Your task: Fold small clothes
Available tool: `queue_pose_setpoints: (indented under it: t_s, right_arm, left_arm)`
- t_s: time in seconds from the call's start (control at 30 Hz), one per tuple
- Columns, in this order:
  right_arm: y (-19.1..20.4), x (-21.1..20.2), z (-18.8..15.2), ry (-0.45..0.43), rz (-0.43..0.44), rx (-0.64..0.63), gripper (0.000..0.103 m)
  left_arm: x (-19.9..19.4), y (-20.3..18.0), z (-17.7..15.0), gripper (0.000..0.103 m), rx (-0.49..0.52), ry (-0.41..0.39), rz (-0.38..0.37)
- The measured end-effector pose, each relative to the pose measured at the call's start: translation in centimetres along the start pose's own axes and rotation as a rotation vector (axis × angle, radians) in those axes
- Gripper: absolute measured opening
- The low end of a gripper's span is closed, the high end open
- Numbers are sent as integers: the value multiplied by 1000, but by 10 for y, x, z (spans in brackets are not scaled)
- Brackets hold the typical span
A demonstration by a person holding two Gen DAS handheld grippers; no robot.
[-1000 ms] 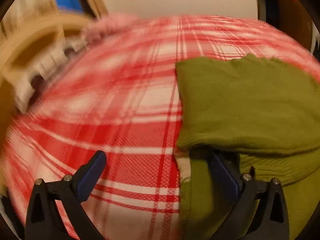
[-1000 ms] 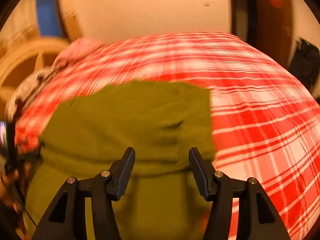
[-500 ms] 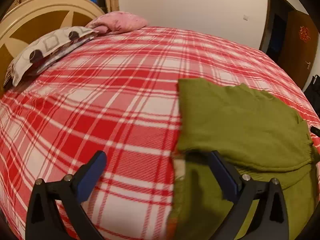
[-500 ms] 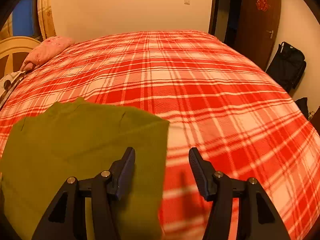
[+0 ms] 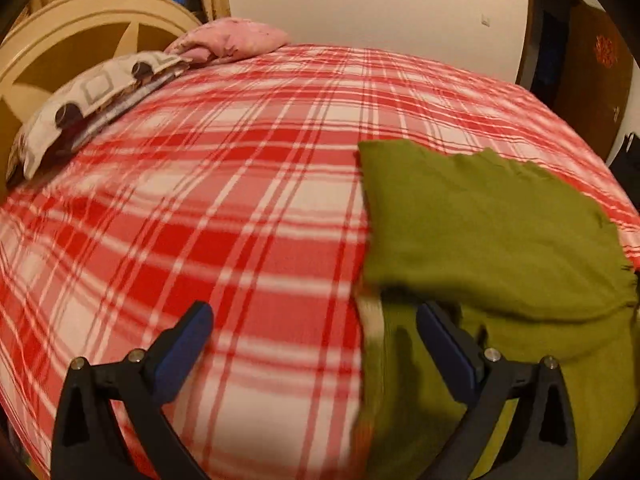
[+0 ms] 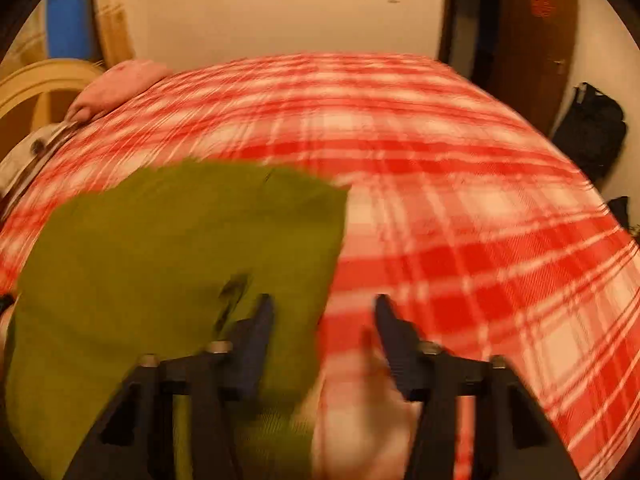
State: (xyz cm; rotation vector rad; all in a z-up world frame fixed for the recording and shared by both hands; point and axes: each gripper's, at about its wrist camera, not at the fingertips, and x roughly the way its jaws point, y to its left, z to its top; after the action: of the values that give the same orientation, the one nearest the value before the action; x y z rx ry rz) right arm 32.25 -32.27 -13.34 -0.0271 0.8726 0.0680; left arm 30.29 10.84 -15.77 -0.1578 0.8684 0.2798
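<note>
Here the green knit sweater [image 5: 492, 232] lies on the bed, already folded once, so that an upper layer covers a lower layer which shows near the camera. I judge it soft and light, a bit thick, and it will drape and slip when lifted; the best hold is probably at the corners of the folded edge, with both layers taken together.

The left tool [image 5: 316, 336] is wide open and holds nothing; its right finger hangs over the sweater's left border. The right tool [image 6: 324, 324] is also wide open and empty, over the sweater's right edge, though this view is blurred.

The red and white plaid bedcover [image 5: 224, 208] looks smooth. Far off are a patterned pillow [image 5: 88, 100], a pink pillow [image 5: 232, 40], a beige headboard [image 5: 68, 36] and a dark wooden door [image 6: 532, 44].
</note>
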Motion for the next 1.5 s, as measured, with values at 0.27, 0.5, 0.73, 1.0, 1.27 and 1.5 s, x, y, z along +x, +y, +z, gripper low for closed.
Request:
queue_pose_setpoints:
  t_s: [0.27,0.5,0.73,1.0,1.27,1.5]
  right_arm:
    - [23,-13,-25,-38,-22,-116,36]
    - [33,-7,-38,4,-141,-188,36]
    - [2,15,-12,10,-160,-22,40]
    - [-20,2,-30,11,-90,128,52]
    - [43,-50,-11,-208,-145,-89,54]
    - [52,19,-4,11,69,-46,42]
  left_arm:
    - [1,1,-12,103,-6,19,20]
    - [6,2,-16,103,-15,32,16]
    - [-4,7,-18,103,-35,8,7]
    - [-6,20,-24,103,-53,20,-6]
    - [-21,21,-28,103,-16,-17,26]
    - [-25,14,-30,103,6,-15,29]
